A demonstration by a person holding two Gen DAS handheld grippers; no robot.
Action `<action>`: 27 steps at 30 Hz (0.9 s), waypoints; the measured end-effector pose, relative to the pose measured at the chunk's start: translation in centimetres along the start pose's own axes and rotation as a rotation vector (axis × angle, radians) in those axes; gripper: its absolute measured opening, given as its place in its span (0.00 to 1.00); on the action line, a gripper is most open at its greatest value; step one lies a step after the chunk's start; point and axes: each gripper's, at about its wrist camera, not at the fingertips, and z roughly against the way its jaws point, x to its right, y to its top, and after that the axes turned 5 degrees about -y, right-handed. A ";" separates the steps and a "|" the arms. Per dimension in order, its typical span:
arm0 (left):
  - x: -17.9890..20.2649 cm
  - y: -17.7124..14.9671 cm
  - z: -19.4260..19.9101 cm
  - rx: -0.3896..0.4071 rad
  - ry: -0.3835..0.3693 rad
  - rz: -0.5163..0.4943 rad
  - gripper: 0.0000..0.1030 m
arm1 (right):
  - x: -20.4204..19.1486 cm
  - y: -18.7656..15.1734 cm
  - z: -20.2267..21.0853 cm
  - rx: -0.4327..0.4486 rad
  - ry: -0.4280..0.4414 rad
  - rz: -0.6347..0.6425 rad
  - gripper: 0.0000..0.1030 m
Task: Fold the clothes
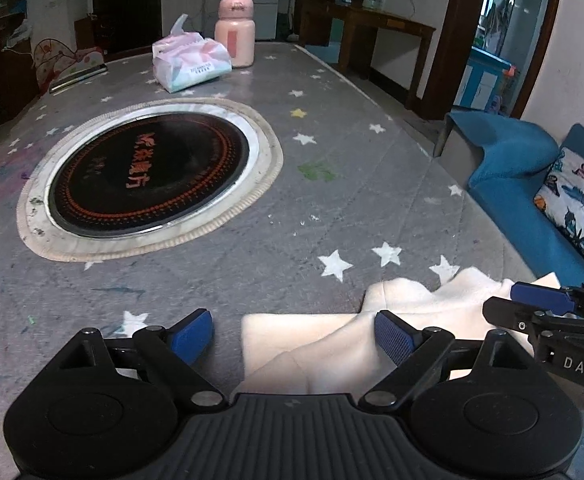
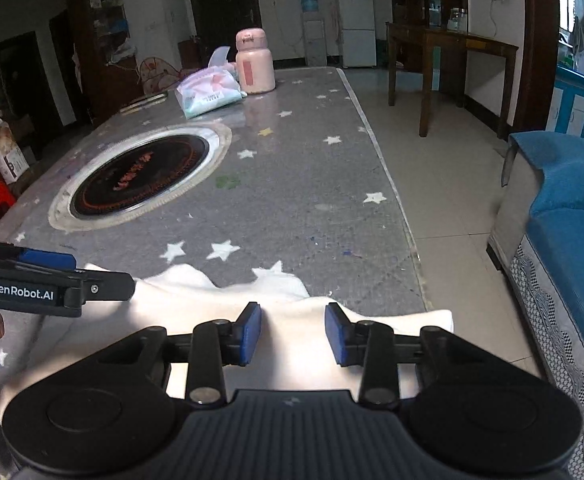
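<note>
Grey star-print table cover (image 2: pixel 312 184). Cream-white soft fabric garment (image 2: pixel 220 304) bunched at near right edge. Left gripper (image 1: pixel 292 330) released, wide over garment's left part. Right gripper (image 2: pixel 293 332) released, straddling raised ridge. Likely pre-grasp step; next: clench on edge, lift, fold.

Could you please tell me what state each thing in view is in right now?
left gripper: open, over the garment's edge.
right gripper: open, a fabric ridge between its fingers.
white garment: rumpled, lying at the table's near edge.
tissue pack: opened, a tissue sticking up.
pink jar: upright, lid on.
built-in cooktop: bare, nothing on it.
</note>
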 end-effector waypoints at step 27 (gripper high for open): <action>-1.1 -5.1 5.3 0.022 0.012 -0.023 0.94 | -6.7 -4.8 6.2 -0.005 0.060 0.196 0.46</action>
